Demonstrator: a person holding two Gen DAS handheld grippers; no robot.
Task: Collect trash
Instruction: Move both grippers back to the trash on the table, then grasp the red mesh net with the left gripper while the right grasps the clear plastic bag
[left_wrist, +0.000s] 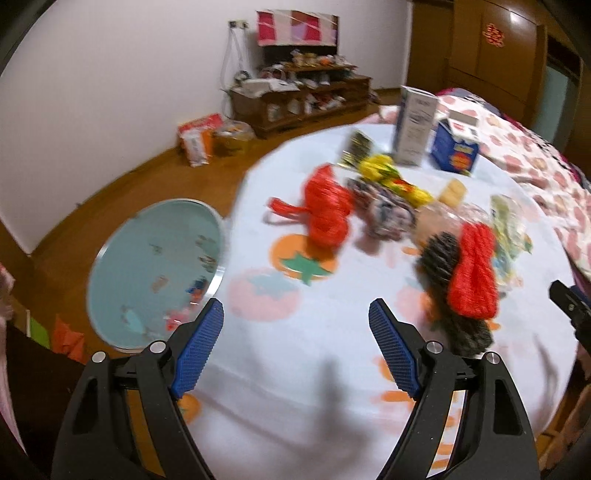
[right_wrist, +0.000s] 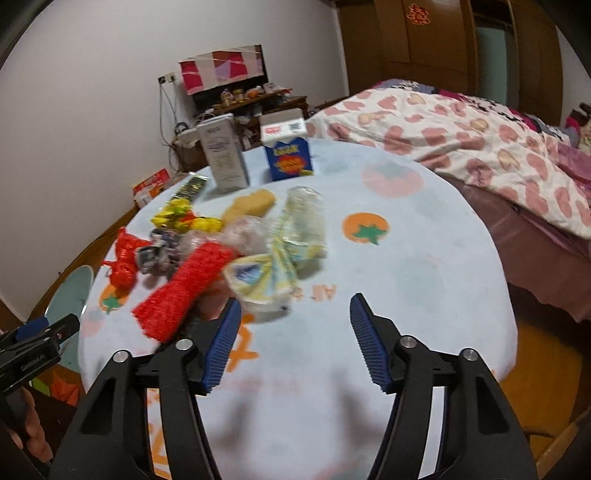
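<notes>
Up close, the left gripper (left_wrist: 296, 312) and right gripper (right_wrist: 295, 306) both gape with nothing between their pads. Beyond, blurred trash (left_wrist: 399, 218) litters the tablecloth (left_wrist: 295, 369); a bin (left_wrist: 155, 273), rim partly hidden, sits beside it.

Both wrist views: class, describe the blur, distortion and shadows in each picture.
Left wrist view: the trash pile, such as the red bag, is smeared by motion blur, the left tongs stay sharp; fisheye curves the table. Right wrist view: similar blur on the red knit piece, sharp right tongs, dark shadows on the cloth below.
</notes>
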